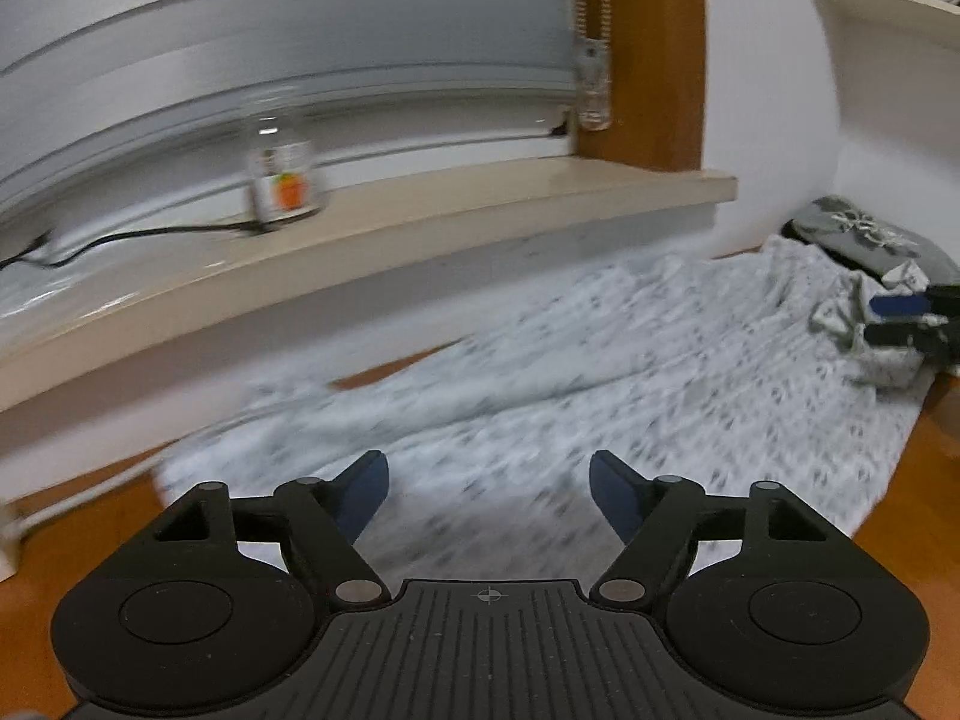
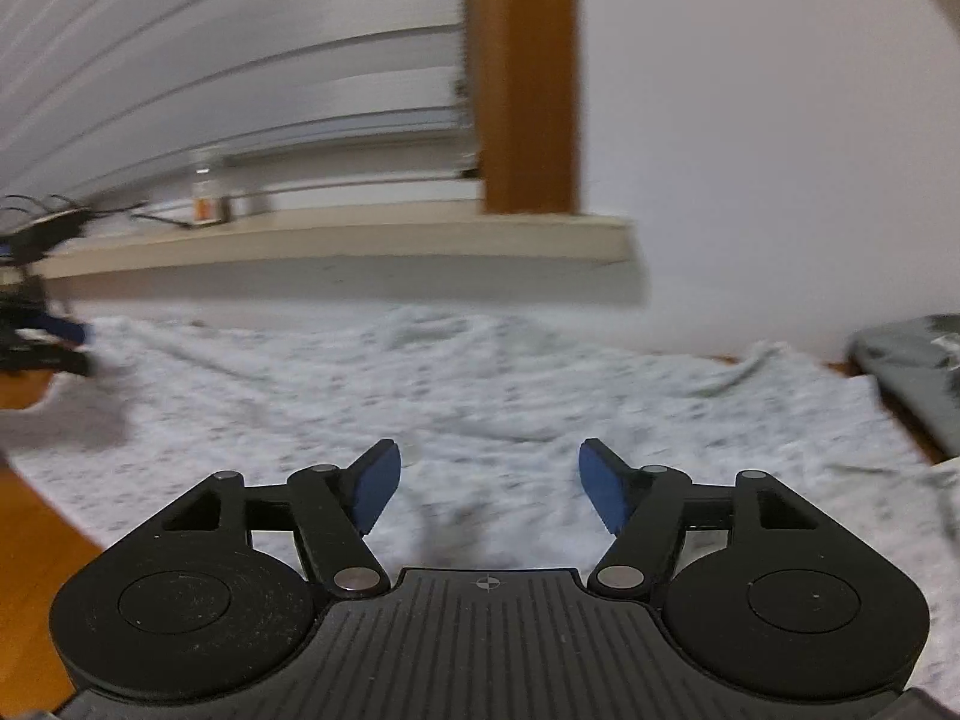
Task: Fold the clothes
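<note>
White cloth with a small grey print (image 1: 540,372) lies spread across the wooden floor (image 1: 78,546), filling the middle and lower right of the left wrist view and nearly the whole lower half of the right wrist view (image 2: 480,396). It is rumpled, with long creases running across it, and both pictures are blurred, so the print cannot be made out.

At the bottom centre of the left wrist view the left gripper (image 1: 489,489) hangs over the near edge of the cloth, its blue-padded fingers (image 1: 366,495) wide apart with nothing between them. The right gripper (image 2: 489,483) sits likewise at the bottom centre of its own view, fingers spread and empty, above the cloth. It also shows at the right edge of the left wrist view (image 1: 906,321), beside a bunched-up fold; whether it touches that fold cannot be told.

A dark grey garment (image 1: 864,237) lies at the right, just past the far corner of the cloth. On the beige sill (image 1: 420,210) in the upper left stands a clear jar with an orange label (image 1: 285,180)
</note>
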